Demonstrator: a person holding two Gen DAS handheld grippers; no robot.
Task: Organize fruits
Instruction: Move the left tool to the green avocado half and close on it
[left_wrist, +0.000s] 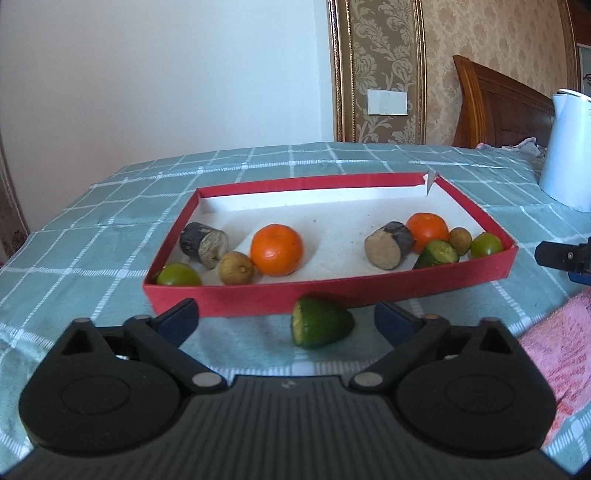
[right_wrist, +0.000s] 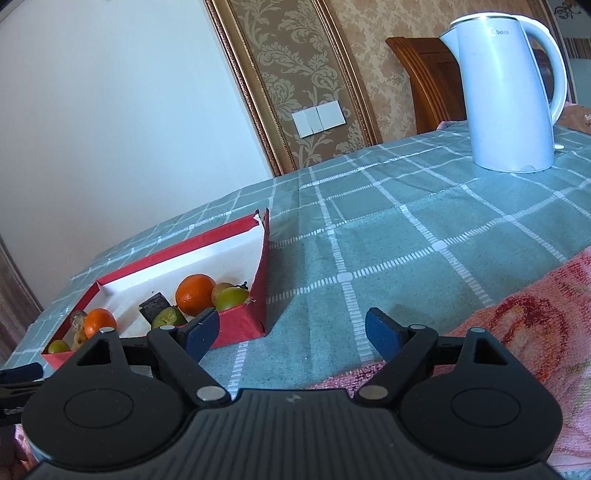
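Note:
A red box (left_wrist: 332, 288) with a white inside lies on the checked cloth. It holds two oranges (left_wrist: 276, 250), two dark cane pieces (left_wrist: 204, 242), green fruits (left_wrist: 178, 275), brown fruits (left_wrist: 235, 267) and a cut green piece (left_wrist: 437, 254). Another cut green piece (left_wrist: 320, 322) lies on the cloth just outside the box's near wall. My left gripper (left_wrist: 286, 319) is open around it, not touching. My right gripper (right_wrist: 291, 330) is open and empty over bare cloth, right of the box (right_wrist: 243, 325).
A white electric kettle (right_wrist: 508, 96) stands at the back right of the table. A pink towel (right_wrist: 517, 317) lies at the near right. The right gripper's tip (left_wrist: 565, 256) shows at the right edge of the left wrist view. Wall and wooden headboard stand behind.

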